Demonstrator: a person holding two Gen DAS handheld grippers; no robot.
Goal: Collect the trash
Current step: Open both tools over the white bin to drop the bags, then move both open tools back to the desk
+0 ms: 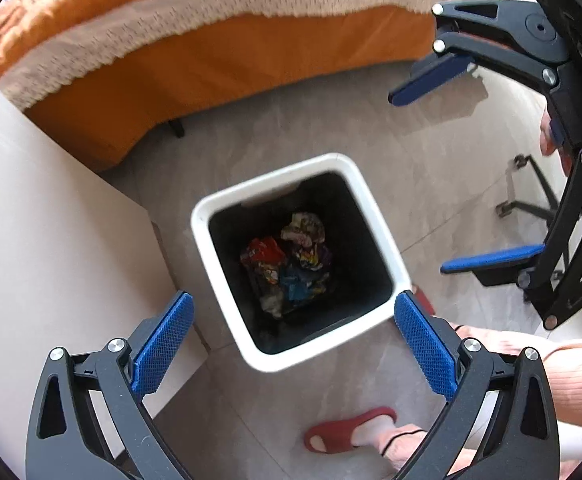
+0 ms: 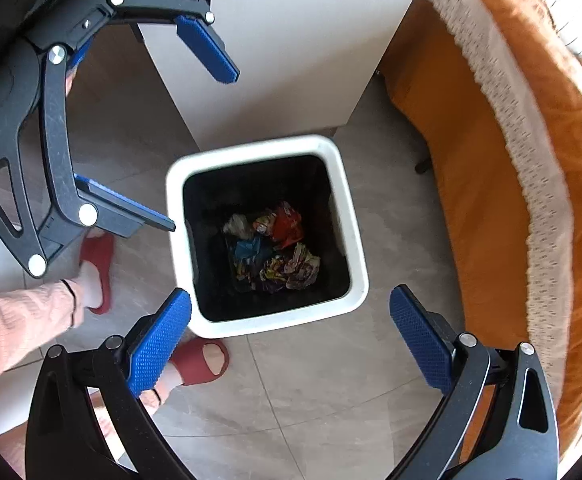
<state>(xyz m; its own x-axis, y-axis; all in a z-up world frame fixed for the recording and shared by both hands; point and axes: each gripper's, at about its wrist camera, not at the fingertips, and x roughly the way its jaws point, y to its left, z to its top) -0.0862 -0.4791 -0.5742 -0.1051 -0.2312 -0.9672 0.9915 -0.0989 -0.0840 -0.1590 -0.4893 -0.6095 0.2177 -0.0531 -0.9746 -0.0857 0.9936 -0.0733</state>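
Both tools, left [image 1: 293, 346] and right [image 2: 291, 340], hang released and empty above the bin [image 1: 371, 200], where crumpled wrappers [image 1: 291, 264] lie at the bottom; no loose trash visible, collection apparently near done.

An orange bedspread [image 1: 195, 68] with a cream lace band [image 1: 179, 16] filled the upper frame. Red slippers [image 2: 99, 264] stood on grey floor tiles [image 2: 311, 400] at lower left, beside a white cabinet [image 2: 271, 60].
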